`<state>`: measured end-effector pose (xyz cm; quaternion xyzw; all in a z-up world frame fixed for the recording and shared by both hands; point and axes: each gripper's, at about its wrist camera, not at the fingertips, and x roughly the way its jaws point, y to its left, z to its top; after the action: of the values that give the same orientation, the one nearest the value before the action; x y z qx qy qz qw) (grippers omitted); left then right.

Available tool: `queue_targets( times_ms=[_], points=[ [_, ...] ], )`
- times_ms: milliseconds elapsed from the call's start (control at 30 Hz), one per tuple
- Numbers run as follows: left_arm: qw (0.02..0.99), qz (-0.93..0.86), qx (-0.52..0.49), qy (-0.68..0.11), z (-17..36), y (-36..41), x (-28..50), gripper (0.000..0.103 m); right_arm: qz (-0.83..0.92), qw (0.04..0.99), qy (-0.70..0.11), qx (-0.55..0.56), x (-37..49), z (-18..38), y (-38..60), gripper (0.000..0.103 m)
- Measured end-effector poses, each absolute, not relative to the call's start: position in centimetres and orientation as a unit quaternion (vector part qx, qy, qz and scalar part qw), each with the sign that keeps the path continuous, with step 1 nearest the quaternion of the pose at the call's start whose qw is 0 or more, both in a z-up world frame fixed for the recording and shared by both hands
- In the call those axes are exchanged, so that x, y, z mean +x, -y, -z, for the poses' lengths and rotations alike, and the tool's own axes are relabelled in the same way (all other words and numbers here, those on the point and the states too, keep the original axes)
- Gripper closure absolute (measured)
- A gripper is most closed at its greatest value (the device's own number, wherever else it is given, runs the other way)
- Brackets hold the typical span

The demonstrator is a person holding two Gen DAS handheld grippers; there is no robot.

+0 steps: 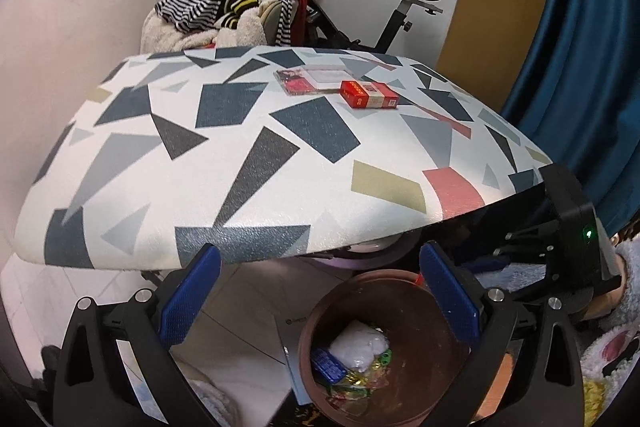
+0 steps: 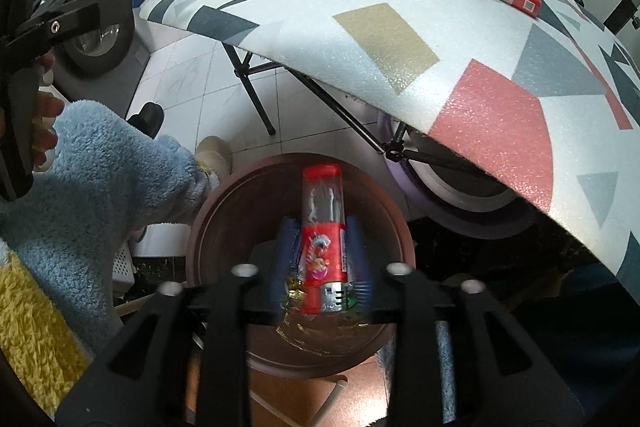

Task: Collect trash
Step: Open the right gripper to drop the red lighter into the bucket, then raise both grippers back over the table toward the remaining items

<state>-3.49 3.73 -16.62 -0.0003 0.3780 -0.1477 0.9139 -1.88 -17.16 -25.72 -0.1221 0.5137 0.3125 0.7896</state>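
Observation:
A brown round bin stands on the floor under the front edge of the patterned table. In it lie a white wad, a blue wrapper and gold wrappers. My left gripper hangs open above the bin with nothing between its fingers. In the right wrist view my right gripper points down into the bin. A red and clear packet stands between its blurred blue fingers, and I see narrow gaps at both pads. A red box and a clear packet lie on the table.
An exercise bike and a chair heaped with clothes stand behind the table. A blue curtain hangs at the right. The table's black folding legs, a purple-rimmed round thing and a person's fluffy blue sleeve crowd the bin.

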Motion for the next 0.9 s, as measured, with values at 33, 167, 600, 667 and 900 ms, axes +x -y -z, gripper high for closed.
queue_targets(
  times_ms=[33,167,600,667,900],
  points=[
    [0.916,0.146,0.004,-0.374,16.5,-3.7,-3.6,0.006,-0.308,0.795,-0.509,-0.122,-1.9,25.6,17.3,0.034],
    [0.923,0.141,0.017,-0.357,16.1,-3.7,-3.8,0.006,-0.293,0.812,-0.49,-0.121,-1.7,24.9,17.8,0.007],
    [0.926,0.141,0.026,-0.349,15.6,-3.7,-3.4,0.006,-0.257,0.835,-0.466,-0.14,-0.3,23.5,19.3,0.006],
    [0.927,0.141,0.026,-0.348,15.5,-3.8,-3.1,0.006,-0.253,0.838,-0.462,-0.14,-0.1,23.2,19.5,0.006],
    [0.927,0.146,0.029,-0.345,14.9,-3.6,-1.3,0.006,-0.236,0.851,-0.453,-0.125,2.1,22.3,20.8,0.006]
  ],
)
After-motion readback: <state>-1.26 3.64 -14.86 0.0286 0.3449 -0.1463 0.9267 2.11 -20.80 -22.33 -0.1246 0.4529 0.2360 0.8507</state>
